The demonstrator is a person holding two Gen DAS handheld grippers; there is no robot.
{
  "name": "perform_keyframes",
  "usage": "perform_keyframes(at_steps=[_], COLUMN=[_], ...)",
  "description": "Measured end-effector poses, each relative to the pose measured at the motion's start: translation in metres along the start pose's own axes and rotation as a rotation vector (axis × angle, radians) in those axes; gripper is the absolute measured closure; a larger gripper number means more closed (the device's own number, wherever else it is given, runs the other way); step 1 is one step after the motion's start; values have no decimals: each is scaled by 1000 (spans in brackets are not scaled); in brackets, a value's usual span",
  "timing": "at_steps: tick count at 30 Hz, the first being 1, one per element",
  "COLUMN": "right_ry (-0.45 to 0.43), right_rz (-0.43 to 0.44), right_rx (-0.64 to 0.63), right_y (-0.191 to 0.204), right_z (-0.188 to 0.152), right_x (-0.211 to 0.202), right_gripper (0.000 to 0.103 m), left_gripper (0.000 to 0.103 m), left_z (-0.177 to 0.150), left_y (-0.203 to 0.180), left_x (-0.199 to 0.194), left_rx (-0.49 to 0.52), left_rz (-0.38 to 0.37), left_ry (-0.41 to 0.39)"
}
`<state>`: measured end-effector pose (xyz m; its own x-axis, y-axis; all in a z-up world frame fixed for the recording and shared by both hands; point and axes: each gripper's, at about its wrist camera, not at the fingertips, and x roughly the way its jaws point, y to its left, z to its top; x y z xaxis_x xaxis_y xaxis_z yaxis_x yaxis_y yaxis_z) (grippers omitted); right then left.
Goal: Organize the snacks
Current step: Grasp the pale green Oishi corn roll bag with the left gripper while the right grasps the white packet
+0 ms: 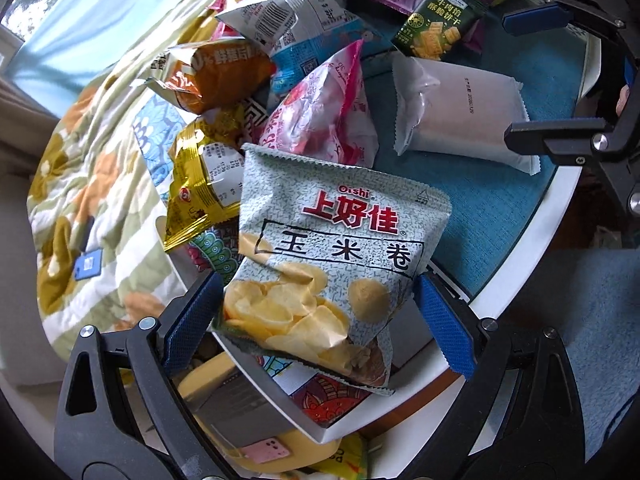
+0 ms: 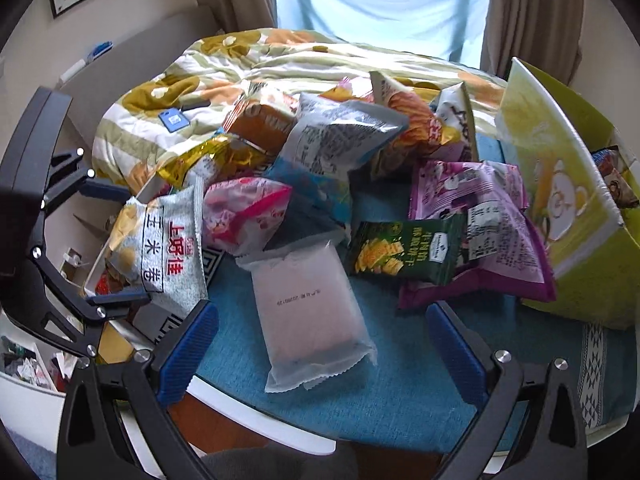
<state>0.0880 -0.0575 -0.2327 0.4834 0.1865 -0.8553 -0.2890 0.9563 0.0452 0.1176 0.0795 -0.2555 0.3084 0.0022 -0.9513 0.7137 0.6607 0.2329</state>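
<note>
Fingers of the left gripper (image 1: pixel 316 320) flank the lower end of a grey Oishi corn-roll bag (image 1: pixel 332 264), blue pads close on either side of it; whether they press the foil or merely bracket it cannot be told from the left wrist view. The bag sits tilted over the edge of a white patterned box (image 1: pixel 320 412) at the worktop's rim, which suggests it is being lowered into that box or lifted clear of it, as one item sorted from the heap.

The right gripper (image 2: pixel 320 344) is spread wide and holds nothing. Its fingers straddle the near end of a frosted white packet (image 2: pixel 308 312) lying flat on the blue worktop mat (image 2: pixel 400 392), apart from the pads on both sides. Judged from that alignment, this packet is the next likely pick, chosen because it lies alone and flat in front of the pile.

Beyond the packet, the remaining snacks are heaped loosely: a pink bag (image 2: pixel 248 212), a dark green biscuit pack (image 2: pixel 404 252), purple bags (image 2: pixel 480 208), a grey-and-blue bag (image 2: pixel 336 140), an orange bag (image 1: pixel 216 76) and a gold bag (image 1: pixel 200 192). They overlap one another, so pulling one could drag its neighbours.

At the right edge stands an open yellow-green carton (image 2: pixel 568 216) with a bear print, some packs already inside, seemingly a second destination. Behind the worktop lies a bed with a floral quilt (image 2: pixel 180 92), under a curtained window (image 2: pixel 380 4).
</note>
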Motion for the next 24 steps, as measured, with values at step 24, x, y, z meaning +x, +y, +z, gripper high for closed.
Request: perform_keyframes(at_steps=[24], right_ry=[129], right_rz=[54], right_rx=[-120], right_y=[11], right_z=[10], right_x=[64], right_gripper=[5], left_gripper=[32], left_z=[-5], left_y=[27], left_x=[32], left_rx=[-145], left_rz=[-113], left_ry=[13])
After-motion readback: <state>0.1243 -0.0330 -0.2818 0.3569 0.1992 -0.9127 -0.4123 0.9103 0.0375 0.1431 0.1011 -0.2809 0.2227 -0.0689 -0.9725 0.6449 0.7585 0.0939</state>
